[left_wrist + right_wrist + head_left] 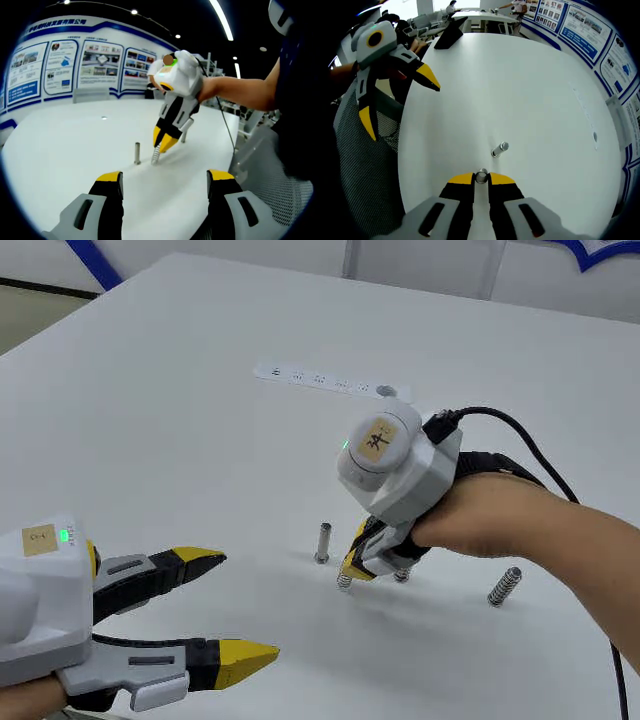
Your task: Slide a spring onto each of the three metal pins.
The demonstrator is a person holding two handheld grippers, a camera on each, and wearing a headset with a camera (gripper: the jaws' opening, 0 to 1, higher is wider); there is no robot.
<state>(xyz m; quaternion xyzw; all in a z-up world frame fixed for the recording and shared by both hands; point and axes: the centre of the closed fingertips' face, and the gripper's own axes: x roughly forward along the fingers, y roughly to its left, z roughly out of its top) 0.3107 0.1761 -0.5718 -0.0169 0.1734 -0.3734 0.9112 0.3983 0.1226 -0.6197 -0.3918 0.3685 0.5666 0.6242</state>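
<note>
My right gripper (357,562) points down at the table, shut on a small spring (345,580) whose lower end touches the surface. From the right gripper view the spring (481,176) shows end-on between the yellow tips; whether a pin is inside it, I cannot tell. A bare metal pin (323,542) stands upright just left of it, also visible as pin (137,153) and pin (500,149). Another coiled piece (402,575) is partly hidden behind the right gripper. A loose spring (505,586) lies to the right. My left gripper (228,608) hovers open at the near left, holding nothing.
A white power strip (330,380) lies further back on the white table (180,420). A black cable (520,445) runs from the right gripper over the person's forearm. A mesh chair (365,165) stands beside the table edge.
</note>
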